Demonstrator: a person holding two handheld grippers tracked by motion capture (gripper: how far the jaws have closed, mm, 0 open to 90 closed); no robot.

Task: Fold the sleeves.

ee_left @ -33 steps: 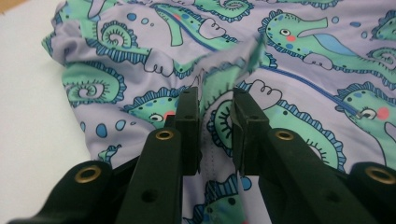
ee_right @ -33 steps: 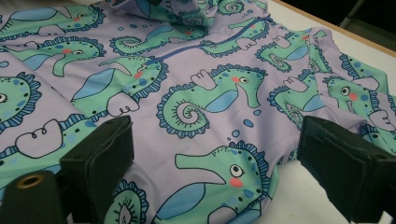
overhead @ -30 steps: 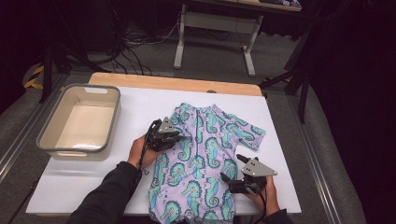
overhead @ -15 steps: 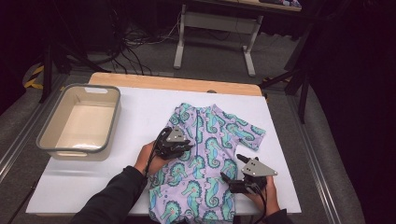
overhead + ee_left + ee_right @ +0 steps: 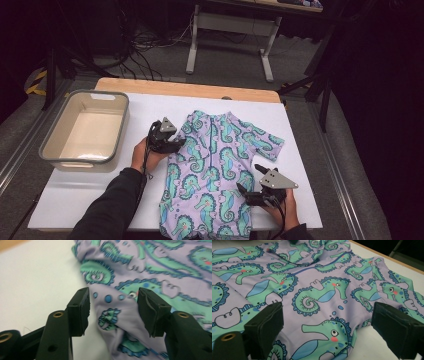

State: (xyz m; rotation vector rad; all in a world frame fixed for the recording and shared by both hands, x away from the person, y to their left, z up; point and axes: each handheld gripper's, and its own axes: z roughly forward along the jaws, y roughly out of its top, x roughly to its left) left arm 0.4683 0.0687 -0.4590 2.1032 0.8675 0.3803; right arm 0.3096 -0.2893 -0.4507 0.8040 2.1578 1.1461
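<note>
A seahorse-print shirt (image 5: 216,170) is laid flat on the white table (image 5: 300,125) — right of the bin (image 5: 85,130). The left gripper (image 5: 112,307) has just been opening; its jaws straddle a fabric fold without pressing it. The right gripper (image 5: 327,325) is held spread over the hem — nothing pinched.

The swimsuit (image 5: 215,170) lies flat on the surface (image 5: 300,125), a bit right of the middle, its bottom end toward the near edge. The bin (image 5: 85,130) sits well off to its left. Left gripper (image 5: 172,145) is at the suit's left edge, right gripper (image 5: 245,192) at its lower right side.
</note>
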